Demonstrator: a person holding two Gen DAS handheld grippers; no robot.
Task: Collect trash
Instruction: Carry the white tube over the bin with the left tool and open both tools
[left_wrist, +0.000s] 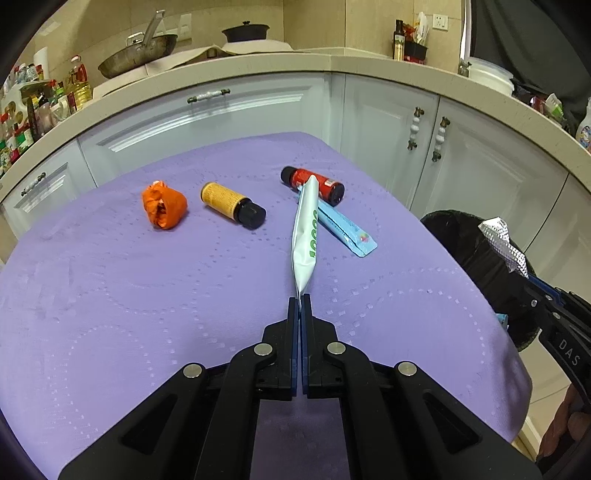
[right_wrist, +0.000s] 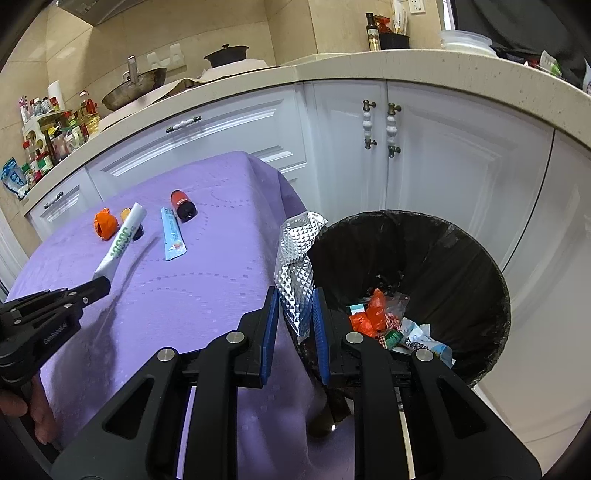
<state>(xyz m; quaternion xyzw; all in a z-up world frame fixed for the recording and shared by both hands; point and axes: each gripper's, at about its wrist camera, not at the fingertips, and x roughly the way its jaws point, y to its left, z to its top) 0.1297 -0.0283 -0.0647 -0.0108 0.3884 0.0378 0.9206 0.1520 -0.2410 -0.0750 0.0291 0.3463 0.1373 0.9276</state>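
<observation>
My left gripper (left_wrist: 300, 297) is shut on the flat end of a white tube with green print (left_wrist: 306, 236) and holds it above the purple tablecloth (left_wrist: 147, 295). The tube also shows in the right wrist view (right_wrist: 122, 240). My right gripper (right_wrist: 295, 295) is shut on a crumpled silver foil wrapper (right_wrist: 295, 266) at the near rim of the black-lined trash bin (right_wrist: 461, 258). On the cloth lie an orange crumpled wrapper (left_wrist: 164, 206), a yellow bottle (left_wrist: 231, 205), a red bottle (left_wrist: 314, 184) and a light blue sachet (left_wrist: 347, 232).
The bin stands on the floor right of the table and holds several pieces of trash (right_wrist: 384, 321). White cabinets (right_wrist: 424, 166) and a beige counter (left_wrist: 369, 66) with a pan, pot and bottles run behind. The table's right edge drops off beside the bin.
</observation>
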